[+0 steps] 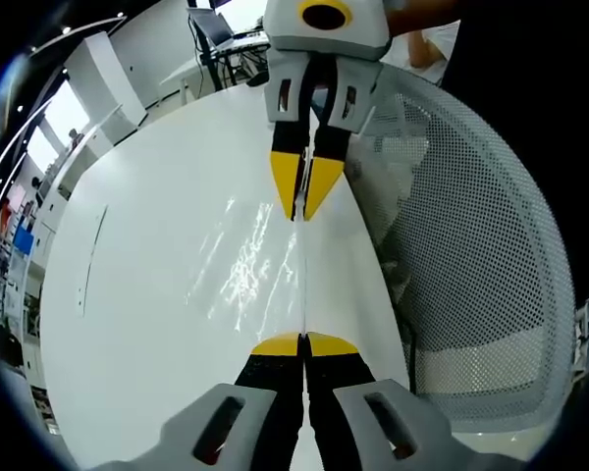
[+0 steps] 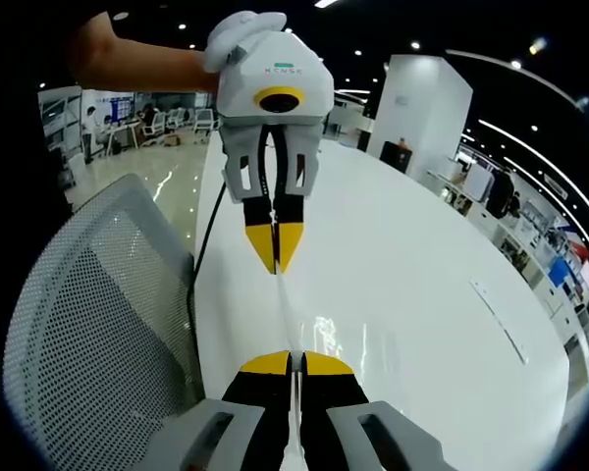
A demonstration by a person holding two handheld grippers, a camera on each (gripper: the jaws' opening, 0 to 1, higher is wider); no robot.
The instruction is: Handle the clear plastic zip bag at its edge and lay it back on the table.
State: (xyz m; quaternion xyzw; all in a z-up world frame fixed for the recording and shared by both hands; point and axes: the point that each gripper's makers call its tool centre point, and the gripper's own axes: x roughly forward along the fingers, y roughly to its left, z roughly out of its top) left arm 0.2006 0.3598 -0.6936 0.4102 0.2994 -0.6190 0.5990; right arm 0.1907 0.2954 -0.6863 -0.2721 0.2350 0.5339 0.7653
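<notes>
Left claw [image 1: 303, 343] and right claw [image 2: 292, 363] each clamped on one end of the zip bag [image 1: 302, 285], its long edge taut between them above the table [image 1: 177, 294]

Both views bright and evenly exposed; focus sharp across the centre, no motion blur. In the left gripper view light comes from windows [image 1: 59, 123] at far left, blown out to white. In the right gripper view small ceiling spotlights [image 2: 412, 45] dot a dark ceiling. The white table [image 1: 167, 285] is glossy and nearly clipped, with streaky glare patches mid-surface; same glare on the table [image 2: 402, 285] in the right gripper view. The clear bag [image 1: 250, 260] reads mostly as scattered bright glints, edges hard to trace. Shadows soft and faint. Strong fisheye bending: table edge and the mesh chair [image 1: 481, 265] curve hard toward the frame edge, where background detail goes small and smeared.
</notes>
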